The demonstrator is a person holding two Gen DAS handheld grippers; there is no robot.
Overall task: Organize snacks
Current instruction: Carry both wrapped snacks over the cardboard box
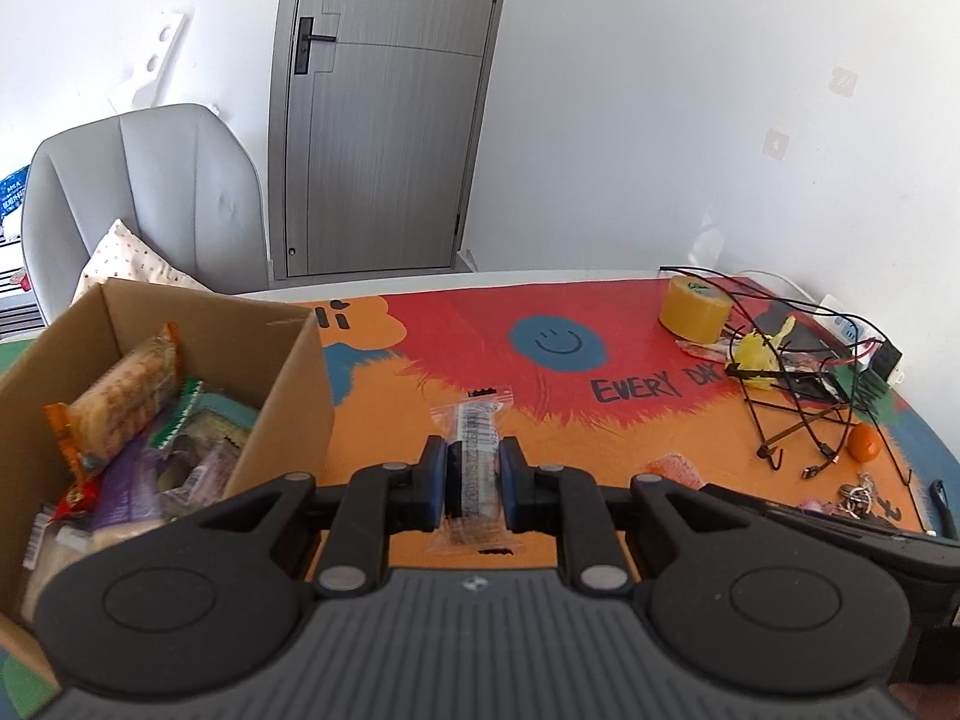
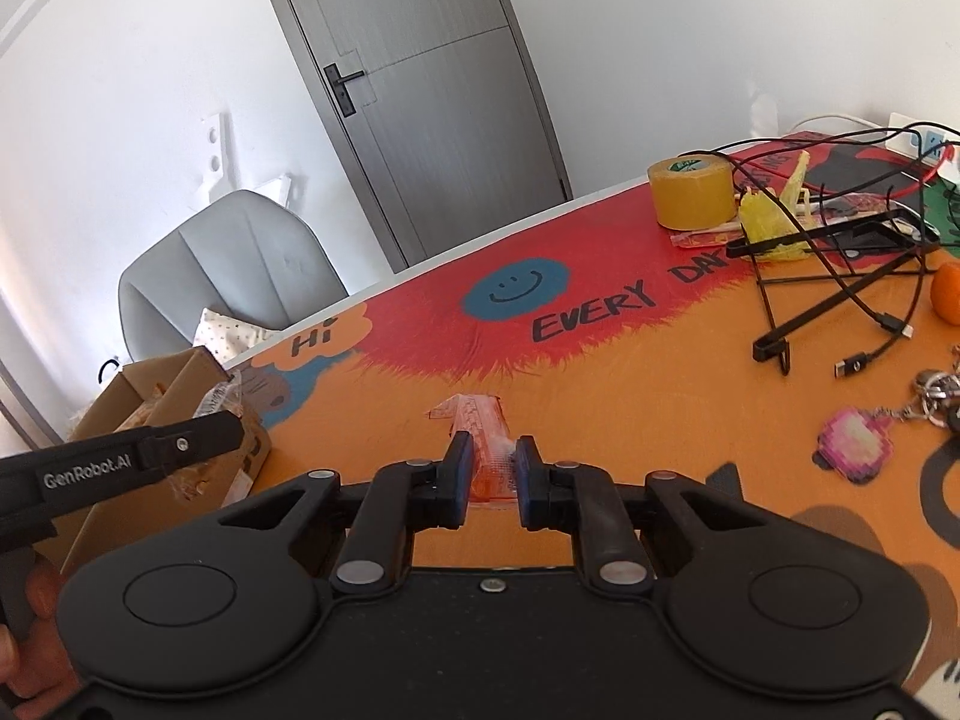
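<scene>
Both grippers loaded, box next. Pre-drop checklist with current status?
1. Left gripper grip: ok, jaws shut on the clear snack packet.
2. Right gripper grip: ok, jaws shut on the orange-red snack packet.
3. Cardboard box open at top: ok, no flaps over it.
4. Room in box: ok, snacks piled low, far corner free.
5. Left packet over box: not ok, it hangs over the table mat, box to its left.
6. Clearance between the two grippers near the box: cannot tell.
</scene>
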